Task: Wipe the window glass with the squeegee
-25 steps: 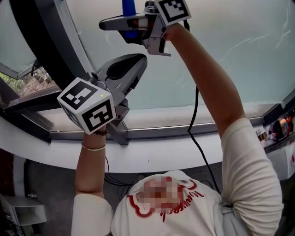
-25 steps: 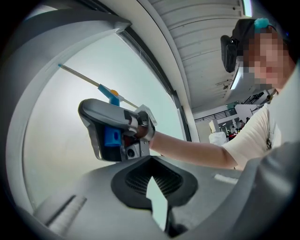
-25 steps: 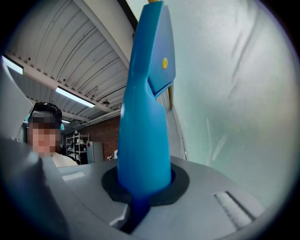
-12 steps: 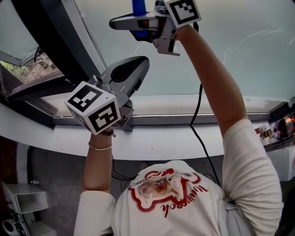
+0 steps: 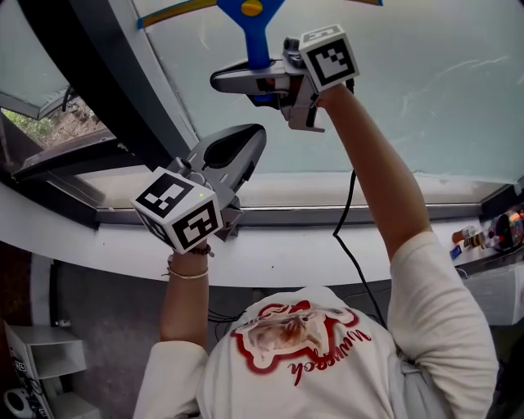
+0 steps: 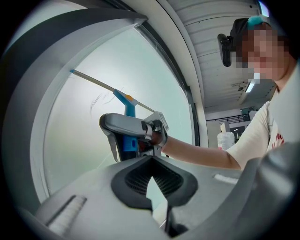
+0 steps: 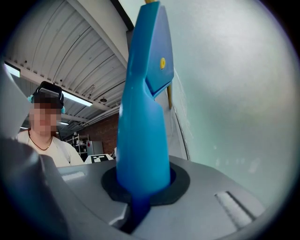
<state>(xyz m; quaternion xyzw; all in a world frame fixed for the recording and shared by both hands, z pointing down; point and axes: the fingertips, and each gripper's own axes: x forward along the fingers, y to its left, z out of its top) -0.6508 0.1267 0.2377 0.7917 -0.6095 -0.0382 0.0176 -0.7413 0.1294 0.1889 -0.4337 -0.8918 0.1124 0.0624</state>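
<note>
A blue squeegee (image 5: pixel 255 41) stands with its handle in my right gripper (image 5: pixel 264 82), which is shut on it. Its long blade (image 5: pixel 176 12) lies against the window glass (image 5: pixel 426 90) at the top of the head view. In the right gripper view the blue handle (image 7: pixel 143 131) rises from between the jaws of the right gripper (image 7: pixel 140 192), beside the glass (image 7: pixel 234 93). My left gripper (image 5: pixel 237 151) hovers lower down near the sill, shut on nothing. From the left gripper view, the squeegee (image 6: pixel 125 105) and the right gripper (image 6: pixel 133 136) show above the left gripper (image 6: pixel 152 187).
A dark window frame (image 5: pixel 106 74) runs diagonally at the left. A pale sill (image 5: pixel 327 214) lies under the glass. A black cable (image 5: pixel 348 221) hangs from my right arm across the sill. Small items sit at the far right (image 5: pixel 499 229).
The right gripper with the squeegee has come down the glass, so the squeegee's head and blade now show at the top. The left gripper has drifted slightly right.
</note>
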